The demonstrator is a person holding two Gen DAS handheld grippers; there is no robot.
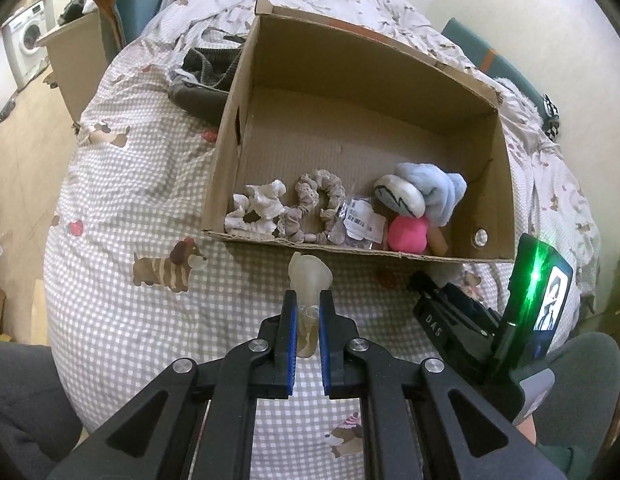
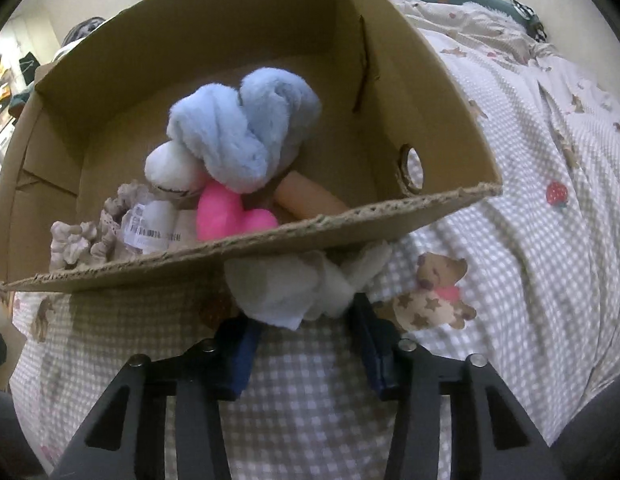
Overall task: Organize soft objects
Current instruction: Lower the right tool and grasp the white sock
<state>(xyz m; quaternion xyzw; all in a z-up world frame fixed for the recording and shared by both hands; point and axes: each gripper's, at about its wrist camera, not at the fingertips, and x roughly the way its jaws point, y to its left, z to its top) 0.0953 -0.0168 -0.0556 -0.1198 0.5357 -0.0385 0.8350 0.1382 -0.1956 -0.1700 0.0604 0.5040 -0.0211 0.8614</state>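
Observation:
An open cardboard box [image 1: 506, 184] lies on the bed; in the right wrist view its front rim [image 2: 269, 240] is close. Inside are a white scrunchie [image 1: 257, 204], a beige scrunchie [image 1: 314, 204], a tagged packet [image 1: 360, 222], a pink soft toy [image 1: 408, 234] and a blue plush [image 1: 438, 190], which also shows in the right wrist view [image 2: 245, 128]. My left gripper [image 1: 308, 312] is shut on a translucent soft toy [image 1: 310, 276], just in front of the box. My right gripper [image 2: 305, 320] is shut on a white-grey soft cloth [image 2: 293, 284], below the box's front rim.
The checked bedsheet with dog prints [image 1: 149, 200] covers the bed. A dark garment [image 1: 205, 76] lies left of the box. The right gripper's body with a lit phone [image 1: 542, 300] is at the right. Another cardboard box [image 1: 73, 52] and a washing machine [image 1: 25, 40] stand far left.

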